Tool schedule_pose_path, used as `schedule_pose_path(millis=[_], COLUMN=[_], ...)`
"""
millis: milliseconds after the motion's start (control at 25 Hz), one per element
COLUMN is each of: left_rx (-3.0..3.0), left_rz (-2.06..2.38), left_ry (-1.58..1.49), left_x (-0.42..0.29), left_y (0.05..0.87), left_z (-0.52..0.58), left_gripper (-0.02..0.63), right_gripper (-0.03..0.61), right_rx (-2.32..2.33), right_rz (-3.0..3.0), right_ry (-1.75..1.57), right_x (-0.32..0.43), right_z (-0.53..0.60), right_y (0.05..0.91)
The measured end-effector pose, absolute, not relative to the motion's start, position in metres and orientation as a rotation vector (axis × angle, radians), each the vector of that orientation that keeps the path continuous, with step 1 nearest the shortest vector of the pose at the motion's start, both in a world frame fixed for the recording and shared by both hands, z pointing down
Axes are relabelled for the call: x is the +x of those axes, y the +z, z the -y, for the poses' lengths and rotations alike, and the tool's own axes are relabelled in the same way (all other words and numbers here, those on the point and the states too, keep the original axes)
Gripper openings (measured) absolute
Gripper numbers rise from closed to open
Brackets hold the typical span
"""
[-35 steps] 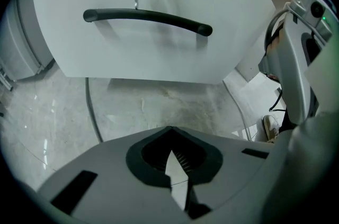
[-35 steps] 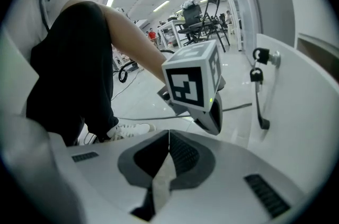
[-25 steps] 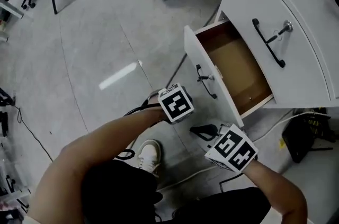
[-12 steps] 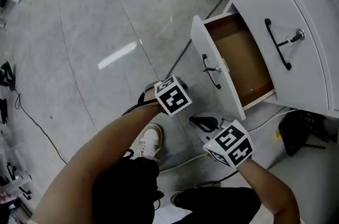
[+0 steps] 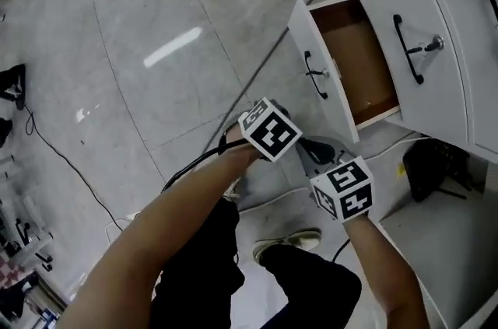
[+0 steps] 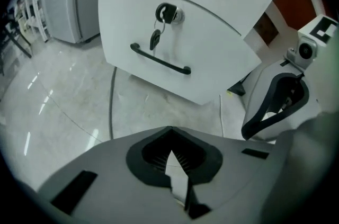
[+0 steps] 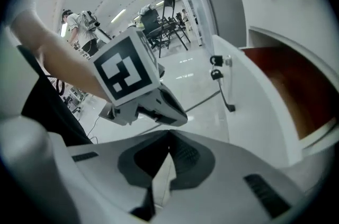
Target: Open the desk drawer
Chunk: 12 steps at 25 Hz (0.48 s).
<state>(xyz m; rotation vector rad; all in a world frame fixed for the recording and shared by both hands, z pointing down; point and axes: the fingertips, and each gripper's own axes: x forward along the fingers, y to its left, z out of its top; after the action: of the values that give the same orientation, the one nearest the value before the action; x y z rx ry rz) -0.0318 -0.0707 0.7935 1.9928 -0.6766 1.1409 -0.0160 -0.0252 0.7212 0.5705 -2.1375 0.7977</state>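
we have left gripper (image 6: 169,134) and right gripper (image 7: 169,135) both clenched, empty. drawer (image 5: 364,64) sits open ahead of the fingers (image 6: 114,178), not touching.

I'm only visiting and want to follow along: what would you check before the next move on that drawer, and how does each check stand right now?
1. Drawer pulled out, brown inside showing: ok.
2. Left claw shut, nothing between its jaws: ok.
3. Right claw shut, nothing between its jaws: ok.
4. Both claws apart from the drawer handle: ok.
5. Keys hanging from the lock on the drawer front, above the handle: ok.
6. Drawer out as far as it will go: cannot tell.
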Motion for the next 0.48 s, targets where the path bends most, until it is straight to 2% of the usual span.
schedule_pose_path(millis=[480], left_rx=[1.910], left_rz=[0.717], left_ry=[1.181], left_x=[-0.048], left_y=[0.717], left_z=[0.051], left_gripper=[0.005], right_gripper=[0.015], right_rx=[0.624], right_rz=[2.162], right_ry=[0.870], right_x=[-0.025], right_z=[0.023], right_y=[0.630])
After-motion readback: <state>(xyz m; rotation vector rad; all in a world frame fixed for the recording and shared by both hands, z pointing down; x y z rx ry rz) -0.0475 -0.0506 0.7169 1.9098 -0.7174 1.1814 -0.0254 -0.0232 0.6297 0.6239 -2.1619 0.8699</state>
